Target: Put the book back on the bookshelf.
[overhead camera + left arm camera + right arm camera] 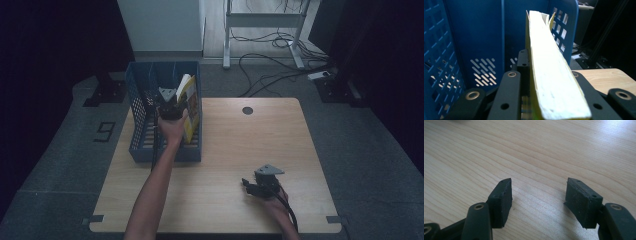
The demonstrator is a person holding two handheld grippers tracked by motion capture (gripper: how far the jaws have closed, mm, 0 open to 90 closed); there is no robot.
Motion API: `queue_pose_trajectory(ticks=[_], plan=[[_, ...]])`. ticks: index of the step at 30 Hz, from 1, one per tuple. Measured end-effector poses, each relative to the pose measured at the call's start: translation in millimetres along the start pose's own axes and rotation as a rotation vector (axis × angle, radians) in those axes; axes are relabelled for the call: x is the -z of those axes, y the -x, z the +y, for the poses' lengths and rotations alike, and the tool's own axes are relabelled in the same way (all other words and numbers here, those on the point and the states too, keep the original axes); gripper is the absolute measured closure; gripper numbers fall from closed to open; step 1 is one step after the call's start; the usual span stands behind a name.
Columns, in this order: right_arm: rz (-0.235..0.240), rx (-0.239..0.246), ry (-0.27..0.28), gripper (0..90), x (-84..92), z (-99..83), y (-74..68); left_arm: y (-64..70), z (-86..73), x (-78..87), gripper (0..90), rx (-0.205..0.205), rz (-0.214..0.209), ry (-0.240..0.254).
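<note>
The left forearm [152,190] is extended forward from the bottom edge of the high view, with the left hand [172,128] wrapped around the left gripper [170,107], which is held raised and pointed away from the person. In the left gripper view its fingers [507,92] are seen closed on a thick pale slab between them. The right gripper [252,186] is held low near the person by the right hand [276,200], its fingers [500,201] spread wide apart with nothing between them.

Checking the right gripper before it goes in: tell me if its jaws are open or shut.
Open. The right gripper has its jaws standing apart with bare table between them, holding nothing.
</note>
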State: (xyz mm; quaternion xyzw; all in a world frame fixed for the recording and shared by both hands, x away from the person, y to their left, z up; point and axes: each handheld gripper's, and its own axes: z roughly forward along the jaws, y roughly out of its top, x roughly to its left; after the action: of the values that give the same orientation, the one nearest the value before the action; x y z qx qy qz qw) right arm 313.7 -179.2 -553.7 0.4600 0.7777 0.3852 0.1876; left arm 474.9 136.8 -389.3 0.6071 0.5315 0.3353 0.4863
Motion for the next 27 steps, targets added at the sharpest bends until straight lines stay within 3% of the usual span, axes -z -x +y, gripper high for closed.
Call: queue_pose_trajectory(ticks=[27], plan=[[-0.015, 0.013, -0.005, 37.2, 0.2, -0.3, -2.3, 7.6, -7.8, -27.5, 75.4, -0.016, 0.081, 0.023]])
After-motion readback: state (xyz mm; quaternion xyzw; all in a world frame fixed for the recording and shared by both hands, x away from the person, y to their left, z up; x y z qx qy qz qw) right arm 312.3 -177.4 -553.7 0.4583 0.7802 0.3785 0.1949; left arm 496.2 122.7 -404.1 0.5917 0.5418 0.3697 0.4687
